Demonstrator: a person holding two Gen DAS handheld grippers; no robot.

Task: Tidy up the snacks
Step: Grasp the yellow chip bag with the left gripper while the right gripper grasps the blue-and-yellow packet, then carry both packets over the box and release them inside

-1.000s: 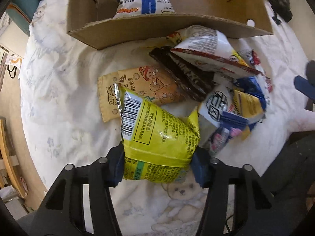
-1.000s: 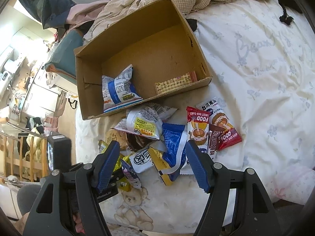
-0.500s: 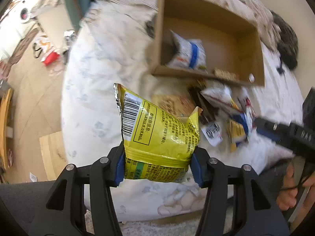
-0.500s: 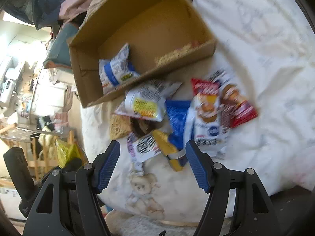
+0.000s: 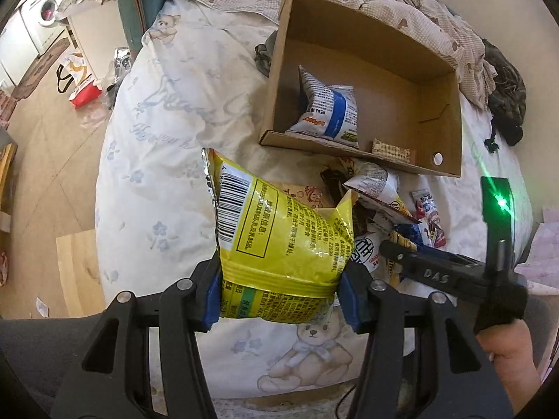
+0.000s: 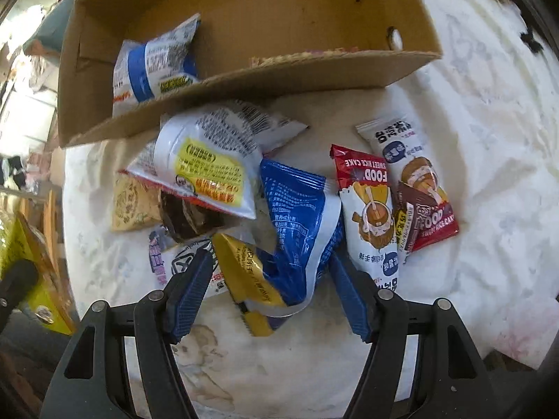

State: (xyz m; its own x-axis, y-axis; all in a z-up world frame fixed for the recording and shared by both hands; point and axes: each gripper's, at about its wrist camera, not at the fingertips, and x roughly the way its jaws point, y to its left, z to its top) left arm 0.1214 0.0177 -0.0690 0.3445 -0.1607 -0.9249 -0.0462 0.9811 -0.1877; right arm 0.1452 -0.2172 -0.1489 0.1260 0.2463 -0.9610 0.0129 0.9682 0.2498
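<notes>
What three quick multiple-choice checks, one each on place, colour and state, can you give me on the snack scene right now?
1. Where is the white-and-blue packet?
A. inside the cardboard box
B. on the floor
C. in the right gripper

2. What colour is the bag in the left gripper?
A. red
B. yellow
C. green

3. How do the right gripper's jaws stand?
A. clamped on a red packet
B. fully shut on nothing
C. apart, either side of the blue packet

Answers: 1 A, it stands against the box's wall; 2 B, the yellow bag is pinched between the pads; 3 C, the pads have just been closing but do not yet press it.
</notes>
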